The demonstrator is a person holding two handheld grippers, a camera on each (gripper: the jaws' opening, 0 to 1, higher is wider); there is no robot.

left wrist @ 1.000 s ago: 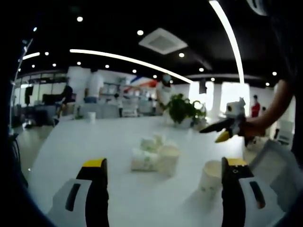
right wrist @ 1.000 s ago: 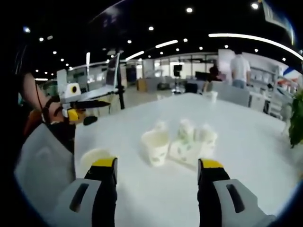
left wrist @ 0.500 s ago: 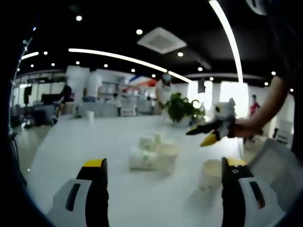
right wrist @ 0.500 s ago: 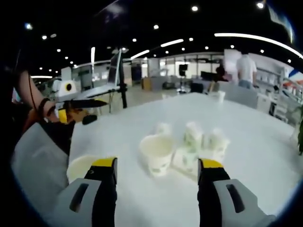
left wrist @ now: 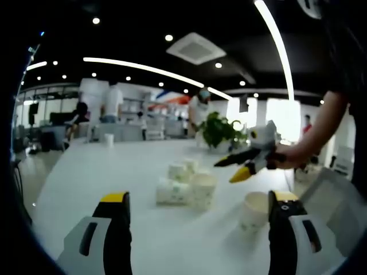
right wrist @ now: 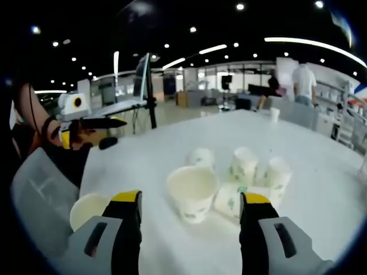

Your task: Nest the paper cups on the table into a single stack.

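Paper cups sit clustered mid-bench point(right wrist: 321, 229); the nearest upright cup point(right wrist: 192, 192) stands mouth-up, dead ahead of the right hand-held gripper point(right wrist: 192, 203), framed between its wide-open, empty jaws; a toppled cup point(right wrist: 230, 200) lies on its side just beside it; a lone cup point(right wrist: 87, 210) stands off left. The left hand-held gripper point(left wrist: 198, 203), also open and empty, hangs farther back, so the right looks nearer.
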